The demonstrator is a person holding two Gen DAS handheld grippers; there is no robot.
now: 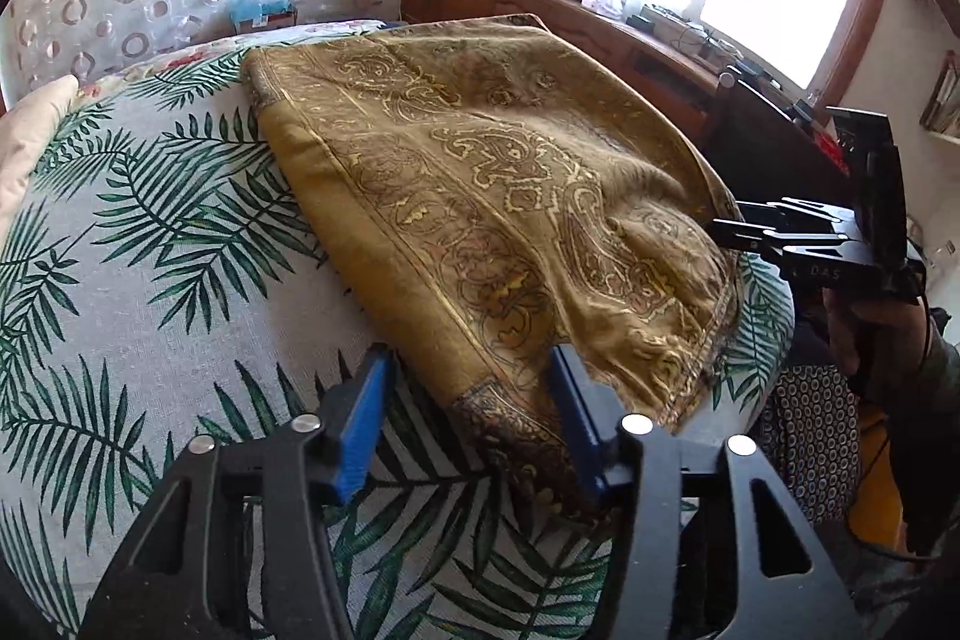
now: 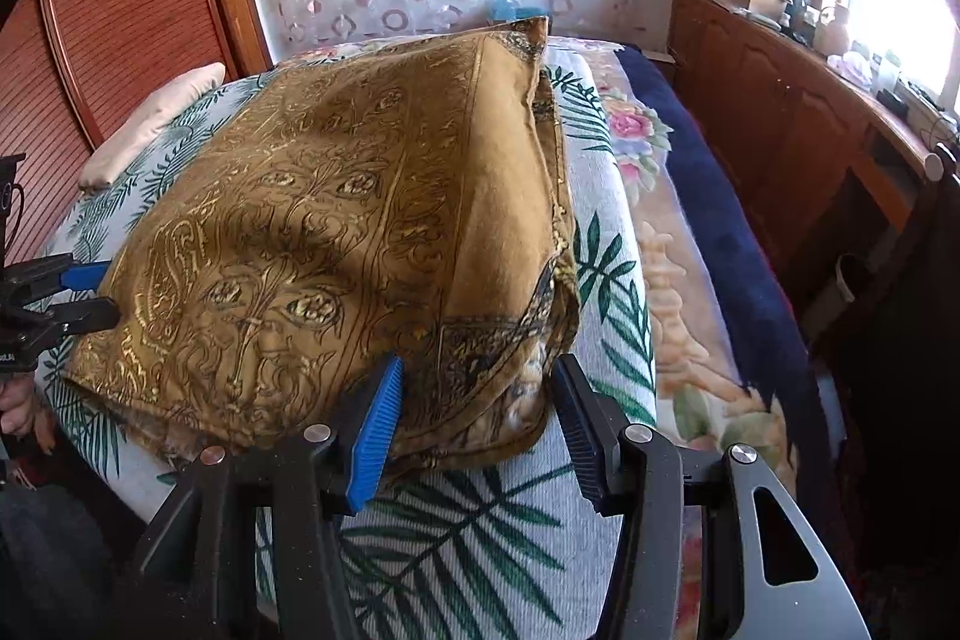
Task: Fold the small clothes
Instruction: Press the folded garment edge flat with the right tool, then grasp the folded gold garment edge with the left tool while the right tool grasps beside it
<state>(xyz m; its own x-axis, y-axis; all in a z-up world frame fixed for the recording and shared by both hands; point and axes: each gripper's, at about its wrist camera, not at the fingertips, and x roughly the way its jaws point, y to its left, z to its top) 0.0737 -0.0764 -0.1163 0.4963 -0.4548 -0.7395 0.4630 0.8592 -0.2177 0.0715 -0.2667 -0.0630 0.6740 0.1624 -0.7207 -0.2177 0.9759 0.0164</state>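
A mustard-gold paisley cloth (image 1: 480, 160) (image 2: 336, 196) lies folded in layers on a palm-leaf bed cover (image 1: 150, 280) (image 2: 480, 520). My left gripper (image 1: 471, 355) (image 2: 102, 295) straddles the cloth's near left corner. Its right pad touches the fabric, while bed cover shows between the left pad (image 1: 366, 418) and the cloth, so it is open. My right gripper (image 2: 478, 364) (image 1: 723, 223) has the bunched right corner filling its jaws. The fabric rises in a ridge toward it, so it is shut on that corner.
A cream pillow (image 1: 30, 142) (image 2: 156, 118) rests at the bed's far left. A floral blanket (image 2: 678, 250) runs along the right side. A cluttered wooden cabinet (image 1: 540, 10) (image 2: 780, 100) stands under the window. A person's hand (image 1: 870, 334) holds the right gripper.
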